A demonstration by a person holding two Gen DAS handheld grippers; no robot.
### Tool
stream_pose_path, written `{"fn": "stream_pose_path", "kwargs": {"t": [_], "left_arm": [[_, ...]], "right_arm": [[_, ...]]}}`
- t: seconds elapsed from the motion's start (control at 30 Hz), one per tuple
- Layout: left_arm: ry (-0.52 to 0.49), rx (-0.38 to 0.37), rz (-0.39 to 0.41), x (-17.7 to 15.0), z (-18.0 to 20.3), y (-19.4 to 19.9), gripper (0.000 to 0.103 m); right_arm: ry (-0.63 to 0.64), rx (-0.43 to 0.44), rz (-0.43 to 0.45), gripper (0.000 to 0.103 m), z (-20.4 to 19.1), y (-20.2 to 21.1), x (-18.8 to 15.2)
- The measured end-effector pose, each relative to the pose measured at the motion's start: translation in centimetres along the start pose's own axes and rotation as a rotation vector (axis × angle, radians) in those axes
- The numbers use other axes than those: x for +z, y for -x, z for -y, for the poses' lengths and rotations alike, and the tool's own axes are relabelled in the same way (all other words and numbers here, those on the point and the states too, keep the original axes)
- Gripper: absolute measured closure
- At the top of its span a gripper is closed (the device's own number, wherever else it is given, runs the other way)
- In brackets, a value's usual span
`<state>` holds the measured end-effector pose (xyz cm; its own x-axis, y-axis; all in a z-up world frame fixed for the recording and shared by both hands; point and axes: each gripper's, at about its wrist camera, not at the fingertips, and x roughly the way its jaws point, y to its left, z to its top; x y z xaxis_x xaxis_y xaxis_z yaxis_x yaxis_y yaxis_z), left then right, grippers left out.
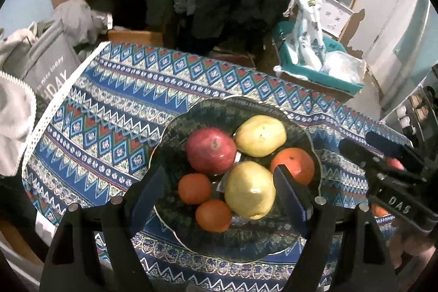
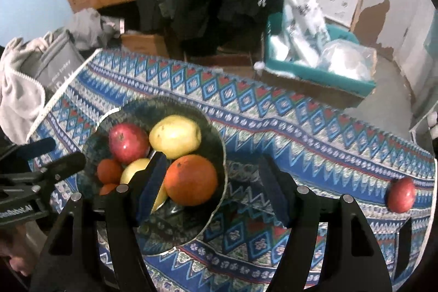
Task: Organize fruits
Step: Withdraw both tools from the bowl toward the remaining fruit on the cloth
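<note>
The bowl (image 1: 175, 127) sits on the table (image 1: 115, 106), which is spread with a blue patterned cloth, and it already carries most of the fruit. Inside it a red apple (image 1: 210, 151) lies at the far left, a yellow pear (image 1: 260, 135) at the far right, and a second yellow pear (image 1: 249, 189) toward the near side. A large orange (image 1: 297, 164) rests against the right wall, and two small tangerines (image 1: 195, 188) sit at the near left, touching each other. The fruit looks whole, smooth and glossy; the pears show a few pale blemishes, and the pieces are nestled close together with little bare bowl between them.

One more red apple (image 2: 401, 194) lies alone on the cloth, well apart from the bowl, near the right edge of the table. So the task looks largely done, with that stray apple probably the last piece to gather; in the left wrist view a hint of red and orange shows behind the right tool, too hidden to identify.

The left claw (image 1: 220, 189) hangs above the bowl with its jaws apart and nothing held. The right claw (image 2: 215, 186) hangs over the bowl's right rim, its jaws apart and empty; the large orange appears between them only because it lies below.
</note>
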<state>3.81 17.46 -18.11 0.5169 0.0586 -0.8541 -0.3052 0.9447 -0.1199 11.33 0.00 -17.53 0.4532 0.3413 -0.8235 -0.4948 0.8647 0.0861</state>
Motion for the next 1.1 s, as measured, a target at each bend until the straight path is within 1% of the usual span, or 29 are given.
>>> {"fn": "stream_pose_path", "kwargs": {"t": [0.07,0.23,0.67,0.9,1.1], "left_arm": [[-0.015,-0.007,0.018,0.1,0.6,0.7,0.02],[-0.066,0.005,0.064,0.2,2.0,2.2,0.02],[-0.113,-0.088,0.138,1.0,5.7,6.0,0.02],[-0.142,-0.146,0.155,1.0,8.2,7.4,0.02],[-0.182,-0.182,0.173,0.8,10.8,8.7,0.02]], "right_arm": [[-0.003,-0.011,0.022,0.033,0.3,1.1,0.3],[-0.013,-0.033,0.075,0.033,1.1,3.7,0.7],[-0.042,-0.09,0.167,0.033,3.4,9.6,0.6],[-0.058,-0.123,0.211,0.032,5.1,12.7,0.1],[-0.076,-0.164,0.246,0.032,6.7,15.0,-0.8]]}}
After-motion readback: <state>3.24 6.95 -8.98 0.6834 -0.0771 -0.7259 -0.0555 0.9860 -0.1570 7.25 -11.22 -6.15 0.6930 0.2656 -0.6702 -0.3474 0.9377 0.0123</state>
